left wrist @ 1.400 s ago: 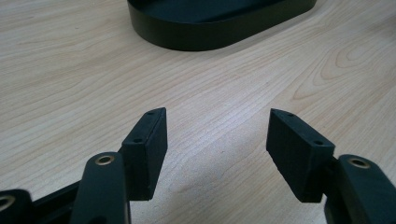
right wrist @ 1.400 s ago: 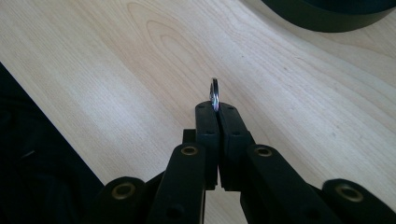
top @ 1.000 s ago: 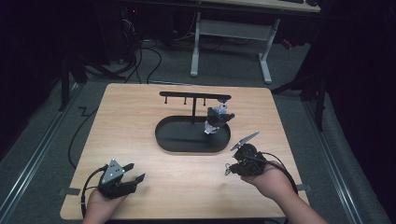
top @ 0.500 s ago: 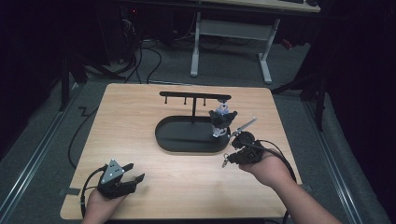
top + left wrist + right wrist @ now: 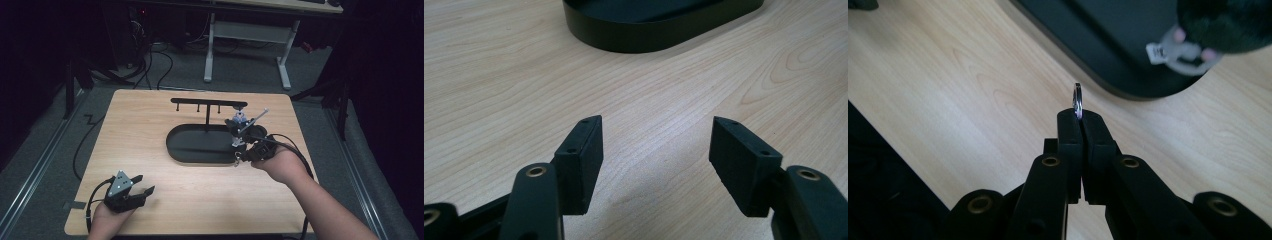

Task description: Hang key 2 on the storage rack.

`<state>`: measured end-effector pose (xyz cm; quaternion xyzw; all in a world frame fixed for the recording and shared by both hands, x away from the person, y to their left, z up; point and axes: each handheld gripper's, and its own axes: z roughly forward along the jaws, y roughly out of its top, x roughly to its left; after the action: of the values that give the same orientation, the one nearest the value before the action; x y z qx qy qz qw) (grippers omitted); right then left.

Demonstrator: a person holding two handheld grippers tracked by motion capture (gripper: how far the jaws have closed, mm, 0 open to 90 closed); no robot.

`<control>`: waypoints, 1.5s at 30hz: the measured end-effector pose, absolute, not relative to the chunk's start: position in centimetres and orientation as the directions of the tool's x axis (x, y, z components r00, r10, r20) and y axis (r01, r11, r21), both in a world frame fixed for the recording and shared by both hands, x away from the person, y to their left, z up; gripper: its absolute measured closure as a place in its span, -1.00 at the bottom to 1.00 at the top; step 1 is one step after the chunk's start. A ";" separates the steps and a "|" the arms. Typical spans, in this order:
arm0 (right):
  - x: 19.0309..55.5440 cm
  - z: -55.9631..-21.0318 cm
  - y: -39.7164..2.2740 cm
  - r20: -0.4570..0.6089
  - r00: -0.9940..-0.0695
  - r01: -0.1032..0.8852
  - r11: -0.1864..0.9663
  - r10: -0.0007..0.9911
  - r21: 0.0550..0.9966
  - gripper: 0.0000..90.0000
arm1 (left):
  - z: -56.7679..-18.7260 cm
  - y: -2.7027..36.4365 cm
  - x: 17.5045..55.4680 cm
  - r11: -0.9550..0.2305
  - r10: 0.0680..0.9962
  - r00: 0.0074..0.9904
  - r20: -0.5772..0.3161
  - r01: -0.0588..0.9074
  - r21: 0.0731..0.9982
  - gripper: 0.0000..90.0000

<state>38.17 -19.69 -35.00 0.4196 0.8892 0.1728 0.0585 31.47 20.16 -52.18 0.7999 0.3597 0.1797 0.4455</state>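
A: Where is there room? How many of each thing?
B: One table (image 5: 150, 130), bare wood left and near. One black tray (image 5: 195, 145), one rack (image 5: 207, 103). Left gripper (image 5: 142, 192) released, near-left. Right gripper (image 5: 1081, 116) clenched on one key ring (image 5: 1077, 100) by the tray's right edge.

I see the left gripper (image 5: 144, 192) low at lower left, jaws spread apart. The right gripper (image 5: 1079, 114), at centre right, has its jaws pinched together.
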 end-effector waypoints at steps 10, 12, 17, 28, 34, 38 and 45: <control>39.8 -34.8 -19.0 0.045 -0.642 0.727 0.588 0.766 0.355 0.98 | -52.2 20.1 31.5 -0.349 0.734 0.679 -0.029 0.414 0.841 -0.13; 40.2 -34.8 -18.7 0.036 -0.648 0.722 0.598 0.761 0.349 0.98 | -52.2 20.1 31.5 -0.350 0.733 0.680 -0.029 0.414 0.840 -0.13; 41.2 -34.4 -18.1 0.039 -0.652 0.718 0.600 0.757 0.353 0.98 | -52.3 20.1 31.5 -0.359 0.730 0.683 -0.024 0.413 0.837 -0.13; 43.8 -33.3 -17.3 0.021 -0.641 0.722 0.594 0.767 0.356 0.98 | -52.4 20.1 31.5 -0.362 0.727 0.687 -0.020 0.408 0.838 -0.13; 45.5 -32.5 -16.8 0.013 -0.632 0.724 0.585 0.775 0.367 0.98 | -52.4 20.2 31.5 -0.363 0.726 0.688 -0.020 0.408 0.838 -0.13; 46.5 -32.3 -16.2 0.014 -0.633 0.721 0.583 0.774 0.375 0.98 | -52.5 20.3 31.5 -0.366 0.725 0.689 -0.020 0.410 0.835 -0.13; 47.8 -32.3 -15.1 0.036 -0.636 0.725 0.580 0.771 0.371 0.98 | -52.4 20.5 31.3 -0.355 0.731 0.682 -0.025 0.411 0.840 -0.13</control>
<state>47.79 -15.11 -32.28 0.4219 0.8865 0.1786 0.0645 31.25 20.51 -52.37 0.8029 0.3557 0.1807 0.4430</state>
